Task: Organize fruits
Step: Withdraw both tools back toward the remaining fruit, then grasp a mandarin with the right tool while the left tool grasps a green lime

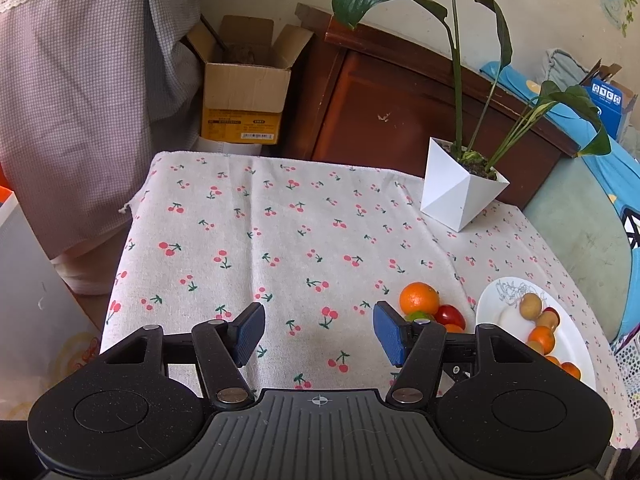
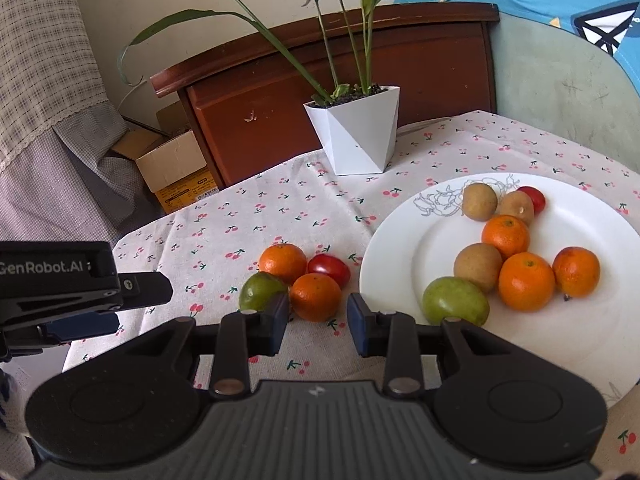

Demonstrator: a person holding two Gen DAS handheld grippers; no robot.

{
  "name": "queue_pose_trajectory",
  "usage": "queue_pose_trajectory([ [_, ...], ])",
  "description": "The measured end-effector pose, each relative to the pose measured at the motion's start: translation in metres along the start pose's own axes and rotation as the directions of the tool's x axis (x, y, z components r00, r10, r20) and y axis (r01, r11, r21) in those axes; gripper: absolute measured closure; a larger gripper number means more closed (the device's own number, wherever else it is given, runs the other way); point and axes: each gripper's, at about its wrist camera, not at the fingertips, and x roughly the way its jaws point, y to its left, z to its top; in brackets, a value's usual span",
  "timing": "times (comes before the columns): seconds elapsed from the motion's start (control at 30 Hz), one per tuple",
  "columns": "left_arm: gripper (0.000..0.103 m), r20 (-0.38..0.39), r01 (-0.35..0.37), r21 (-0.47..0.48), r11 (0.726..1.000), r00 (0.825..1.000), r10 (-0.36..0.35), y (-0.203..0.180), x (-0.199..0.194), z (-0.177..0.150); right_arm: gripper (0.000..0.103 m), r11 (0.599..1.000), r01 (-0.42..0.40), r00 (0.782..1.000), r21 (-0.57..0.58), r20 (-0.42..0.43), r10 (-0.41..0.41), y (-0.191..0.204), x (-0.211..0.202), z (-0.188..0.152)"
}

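Right gripper (image 2: pixel 318 322), jaws apart and empty, faces the nearest orange (image 2: pixel 315 297); next, advance, close, carry to plate (image 2: pixel 392 256).

My left gripper (image 1: pixel 319 330): matt black plastic body, ribbed grey top plate, blue textured rubber-like pads (image 1: pixel 250 334), dull metal pivot pins. My right gripper (image 2: pixel 318 322): same finish.

Tablecloth (image 2: pixel 280 208): woven cloth, coarse, matt, cherry print, creased. Plate (image 2: pixel 396 248): glossy white glazed ceramic by its look, line drawing at the rim. Oranges (image 2: pixel 526 281): finely pitted skin, faint sheen. Red fruit (image 2: pixel 329 268): smooth, shiny. Brown fruits (image 2: pixel 478 266): dull, rough. Planter (image 2: pixel 356 132): smooth matt white, faceted. Cabinet (image 2: pixel 248 100): varnished wood, chipped. Box (image 1: pixel 245 92): plain cardboard.
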Motion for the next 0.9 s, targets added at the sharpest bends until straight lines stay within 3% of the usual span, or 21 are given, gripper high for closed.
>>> queue_pose_trajectory([
  [0.13,0.044,-0.012,0.009,-0.003,1.0,1.0,-0.009,0.0,0.002,-0.001,0.075,1.0,0.003,1.0,-0.002,0.002,-0.003,0.001,0.005,0.002],
  [0.43,0.044,-0.02,0.048,0.02,0.999,0.999,-0.047,-0.009,0.005,-0.005,0.075,1.0,0.001,1.0,-0.018,-0.022,-0.002,0.001,-0.008,-0.003],
  [0.9,0.045,-0.064,0.183,0.16,0.97,0.983,-0.174,-0.044,0.024,-0.022,0.076,0.999,0.041,0.996,0.022,-0.076,-0.04,-0.014,-0.044,-0.02],
])
